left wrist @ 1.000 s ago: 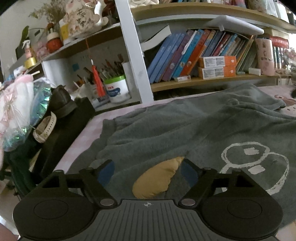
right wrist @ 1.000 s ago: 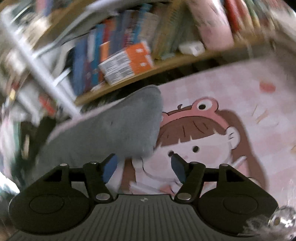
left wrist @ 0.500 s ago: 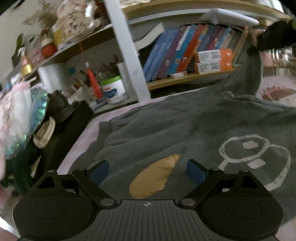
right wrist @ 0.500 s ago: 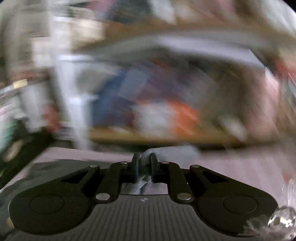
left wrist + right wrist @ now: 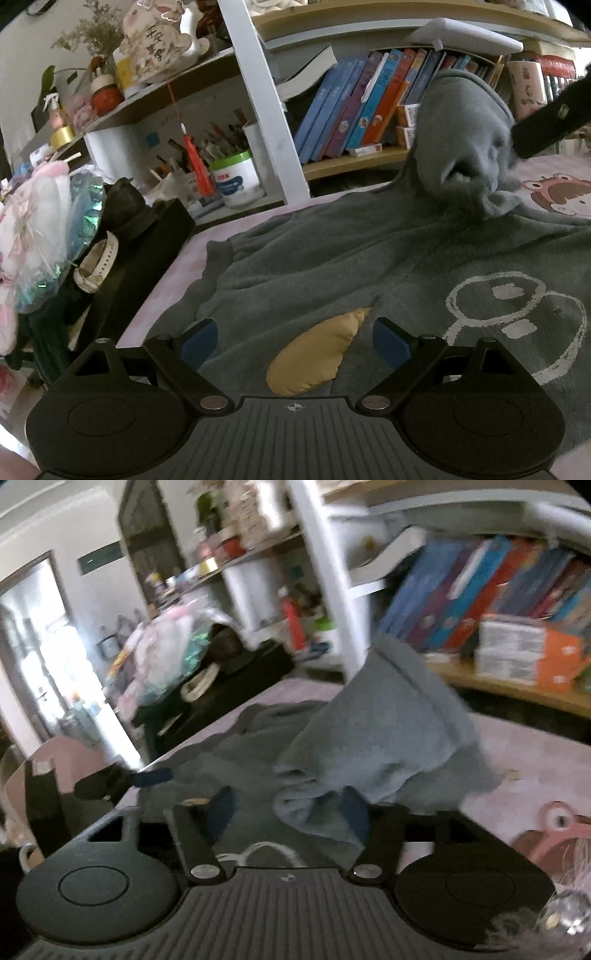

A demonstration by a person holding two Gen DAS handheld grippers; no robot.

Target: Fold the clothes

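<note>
Your left claw (image 5: 291,341) is open over the grey sweater (image 5: 332,258). Your right claw (image 5: 288,808) is open too, with the raised sleeve (image 5: 388,731) between its fingers.

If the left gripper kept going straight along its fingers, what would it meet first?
Most likely the yellow patch on the grey sweatshirt: it lies directly ahead of the open left gripper, between its fingers. Depth is hard to judge through the fisheye.

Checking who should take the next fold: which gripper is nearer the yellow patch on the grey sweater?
Left. The left gripper hovers open with the yellow patch right between its fingers. The right gripper is off by the raised sleeve, farther away.
</note>
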